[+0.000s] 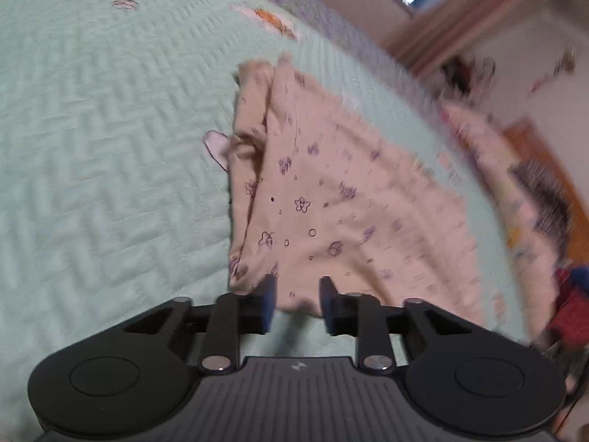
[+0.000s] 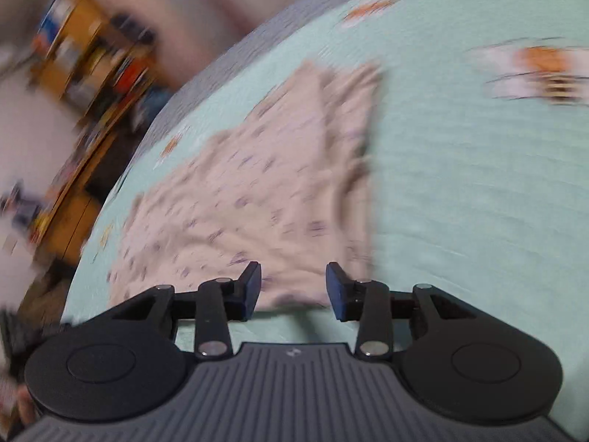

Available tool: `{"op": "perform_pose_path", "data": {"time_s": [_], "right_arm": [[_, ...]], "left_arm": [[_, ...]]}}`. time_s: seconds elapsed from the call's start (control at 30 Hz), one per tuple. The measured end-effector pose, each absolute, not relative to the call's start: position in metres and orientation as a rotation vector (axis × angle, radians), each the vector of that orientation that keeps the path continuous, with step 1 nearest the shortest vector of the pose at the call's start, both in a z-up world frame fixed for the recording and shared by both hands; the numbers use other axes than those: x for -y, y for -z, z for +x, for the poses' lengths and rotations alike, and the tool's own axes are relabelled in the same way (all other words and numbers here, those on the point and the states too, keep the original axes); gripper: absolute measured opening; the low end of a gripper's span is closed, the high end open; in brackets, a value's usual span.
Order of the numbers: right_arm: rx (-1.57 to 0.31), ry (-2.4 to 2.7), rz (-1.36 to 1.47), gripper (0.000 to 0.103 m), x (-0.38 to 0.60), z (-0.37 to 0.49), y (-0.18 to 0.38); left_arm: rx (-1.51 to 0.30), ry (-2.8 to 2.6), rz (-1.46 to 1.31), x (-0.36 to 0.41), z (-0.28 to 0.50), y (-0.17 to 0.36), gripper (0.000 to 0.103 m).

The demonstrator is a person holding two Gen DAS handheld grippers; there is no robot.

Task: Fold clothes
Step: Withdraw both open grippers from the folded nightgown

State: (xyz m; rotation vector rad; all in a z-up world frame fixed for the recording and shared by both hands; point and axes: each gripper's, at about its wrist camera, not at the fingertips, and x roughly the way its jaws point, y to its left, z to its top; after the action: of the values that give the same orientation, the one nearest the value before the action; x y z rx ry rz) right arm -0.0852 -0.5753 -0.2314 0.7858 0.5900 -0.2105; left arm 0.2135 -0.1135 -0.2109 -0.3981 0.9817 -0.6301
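A pale pink garment (image 1: 316,199) printed with small purple stars lies spread on the mint-green quilt (image 1: 110,147), with a fold along its left side. My left gripper (image 1: 297,304) hovers at the garment's near edge, jaws apart with nothing between them. In the right wrist view the same garment (image 2: 257,191) is blurred by motion. My right gripper (image 2: 293,291) stands open at its near hem, and only the cloth below shows in the gap.
The quilt has orange and white appliqué patches (image 2: 541,66). A patterned pillow or bedding (image 1: 515,191) lies along the bed's right edge. A wooden shelf unit (image 2: 81,73) full of items stands beyond the bed's left side.
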Motion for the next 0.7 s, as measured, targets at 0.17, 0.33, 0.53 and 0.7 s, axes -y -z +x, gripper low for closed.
{"op": "perform_pose_path", "data": {"time_s": [0.17, 0.33, 0.53, 0.7], "right_arm": [[-0.506, 0.245, 0.636, 0.057, 0.552, -0.098, 0.201], [-0.582, 0.367, 0.711, 0.057, 0.574, -0.075, 0.215], [-0.564, 0.412, 0.795, 0.057, 0.598, -0.105, 0.235], [-0.479, 0.29, 0.981, 0.062, 0.608, -0.108, 0.241]], "left_arm": [[-0.951, 0.695, -0.398, 0.125, 0.197, 0.19, 0.058], [-1.043, 0.57, -0.264, 0.15, 0.194, 0.22, 0.048], [-0.999, 0.521, -0.353, 0.105, 0.189, 0.212, 0.056], [-1.002, 0.474, -0.415, 0.098, 0.203, 0.207, 0.063]]}}
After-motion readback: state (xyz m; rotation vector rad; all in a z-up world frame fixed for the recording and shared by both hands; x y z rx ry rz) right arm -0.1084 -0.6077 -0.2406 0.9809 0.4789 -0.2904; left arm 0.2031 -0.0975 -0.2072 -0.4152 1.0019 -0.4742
